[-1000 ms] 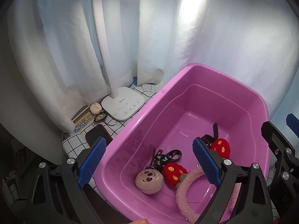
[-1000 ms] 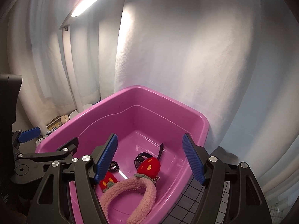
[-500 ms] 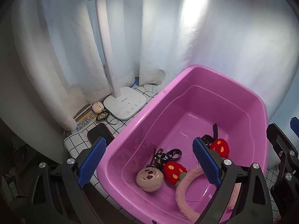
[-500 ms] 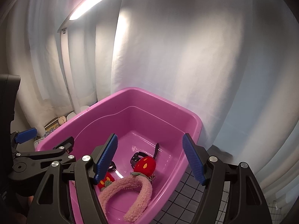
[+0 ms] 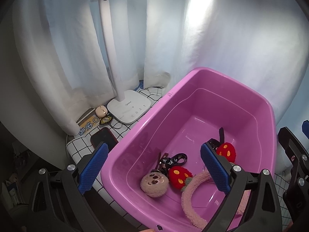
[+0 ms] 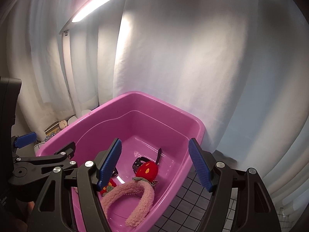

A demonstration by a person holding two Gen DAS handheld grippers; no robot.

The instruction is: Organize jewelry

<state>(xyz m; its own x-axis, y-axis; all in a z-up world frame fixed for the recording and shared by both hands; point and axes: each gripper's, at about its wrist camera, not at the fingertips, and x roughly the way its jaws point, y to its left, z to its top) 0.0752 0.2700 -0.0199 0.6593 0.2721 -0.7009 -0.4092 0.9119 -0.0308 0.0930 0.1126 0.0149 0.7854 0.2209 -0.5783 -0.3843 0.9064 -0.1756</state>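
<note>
A pink plastic tub (image 5: pixel 179 89) (image 6: pixel 160 102) stands on a checked cloth. Inside lie a fuzzy pink headband (image 5: pixel 190 199) (image 6: pixel 135 193) with red strawberry charms (image 5: pixel 179 176) (image 6: pixel 147 171), a round tan plush face (image 5: pixel 154 181), a black lanyard (image 5: pixel 173 159) and a black watch (image 6: pixel 140 160). My left gripper (image 5: pixel 154 168) is open and empty above the tub's near left rim. My right gripper (image 6: pixel 154 164) is open and empty above the tub's near right side.
A white desk lamp (image 5: pixel 129 108) stands left of the tub, its lit head (image 6: pixel 104 0) overhead. A dark phone (image 5: pixel 103 139), a yellow box (image 5: pixel 88 123) and a small beige case (image 5: pixel 101 110) lie beside it. White curtains (image 6: pixel 183 58) hang close behind.
Both grippers have lifted and drawn back a little from the tub, so it sits lower and farther in both views. The items in the tub have not moved.
</note>
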